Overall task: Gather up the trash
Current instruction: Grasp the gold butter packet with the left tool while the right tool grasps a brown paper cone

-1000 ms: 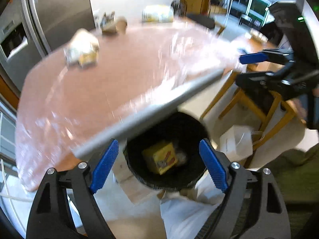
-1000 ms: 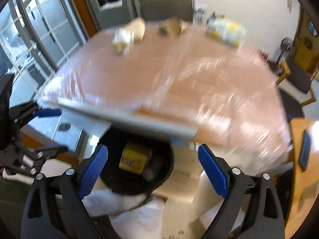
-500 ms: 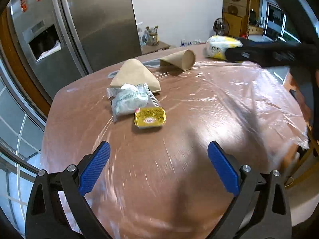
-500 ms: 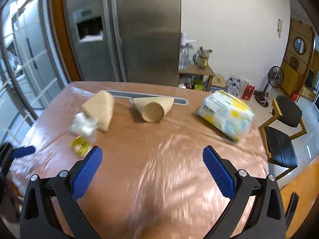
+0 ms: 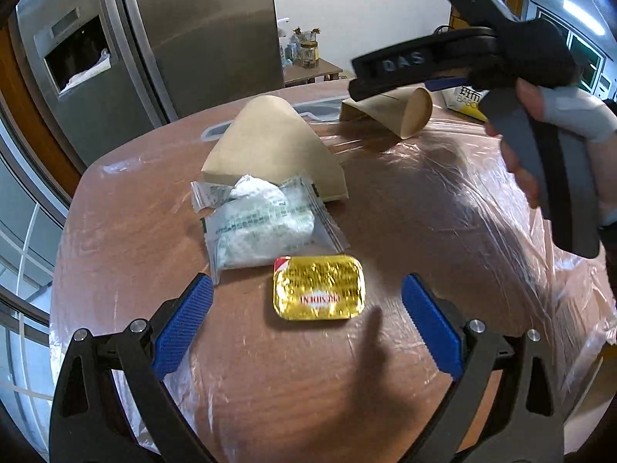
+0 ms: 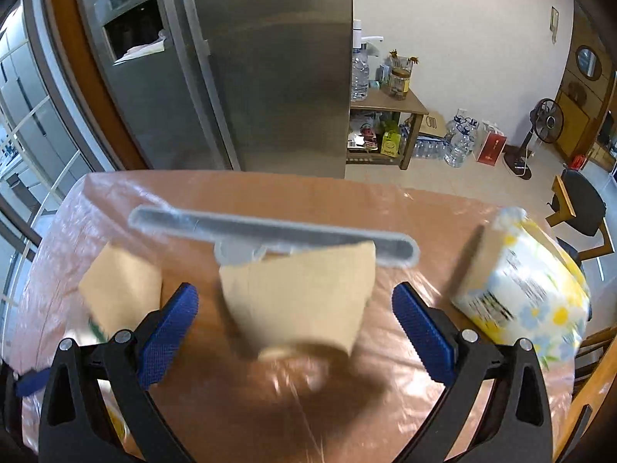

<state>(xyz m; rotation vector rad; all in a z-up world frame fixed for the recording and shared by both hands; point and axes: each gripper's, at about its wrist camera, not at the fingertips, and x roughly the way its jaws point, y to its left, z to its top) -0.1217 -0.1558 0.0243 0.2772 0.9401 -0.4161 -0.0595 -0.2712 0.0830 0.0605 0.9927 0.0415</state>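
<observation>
My left gripper [image 5: 306, 310] is open, its blue pads either side of a gold foil packet [image 5: 319, 292] lying flat on the plastic-covered table [image 5: 443, 231]. Just beyond lie a crumpled clear wrapper with white tissue [image 5: 262, 225] and a folded brown paper bag [image 5: 273, 152]. My right gripper [image 6: 295, 314] is open over a brown paper cone [image 6: 304, 301] lying on its side; the cone also shows in the left wrist view [image 5: 401, 117]. The folded bag shows at the left of the right wrist view [image 6: 119, 289].
A yellow-and-white tissue pack [image 6: 528, 281] lies at the table's right. A grey flat strip [image 6: 270, 233] lies behind the cone. A steel fridge [image 6: 231, 65] stands beyond the table, with a low shelf [image 6: 385, 127] and a chair [image 6: 582, 204] to the right.
Both grippers rose from over the black bin below the table edge and moved forward over the table. The left has closed in on the gold packet, the right on the paper cone.
</observation>
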